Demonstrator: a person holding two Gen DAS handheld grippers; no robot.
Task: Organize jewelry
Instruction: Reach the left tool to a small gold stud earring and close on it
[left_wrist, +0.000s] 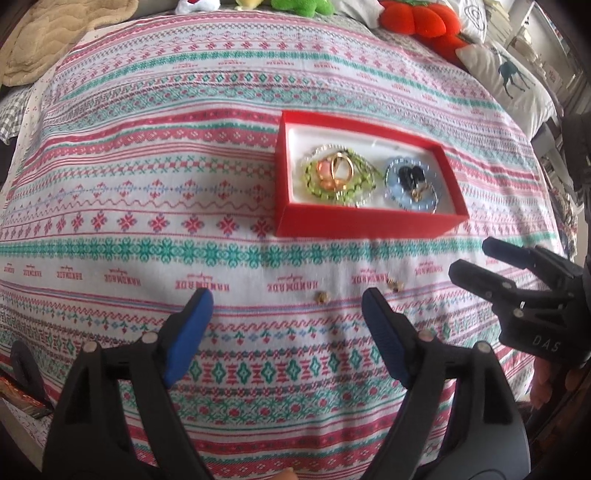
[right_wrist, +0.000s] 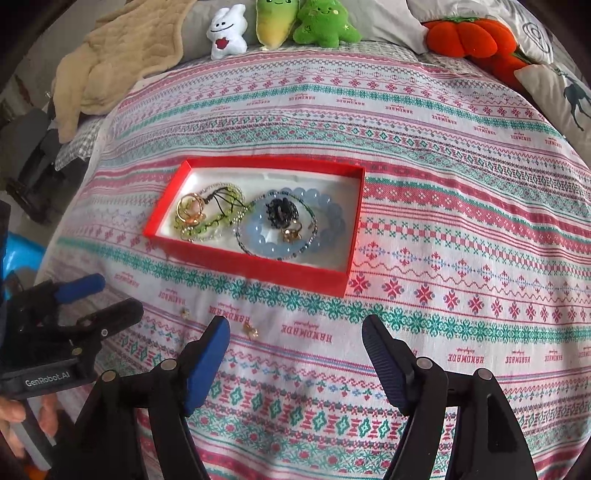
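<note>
Two small gold earrings remain loose on the patterned woven bedspread (left_wrist: 147, 166). The rest of the jewelry lies in the shallow red cardboard box with white lining (right_wrist: 334, 282).

Left gripper (left_wrist: 286, 299): black frame, blue pads, jaws spread wide and empty, low over the cloth. The nearer gold earring (left_wrist: 323, 296) lies just ahead, between the fingertips and slightly toward the right pad. Second gold earring (left_wrist: 394, 284) sits just beyond that pad's tip.

Judgement: straddle one stud, press the pads to the fabric, close slowly so it doesn't skid or snag threads.

Right gripper (right_wrist: 295, 328): likewise spread, empty, angled downward. The second stud lies just inside its left pad; the box is ahead.
</note>
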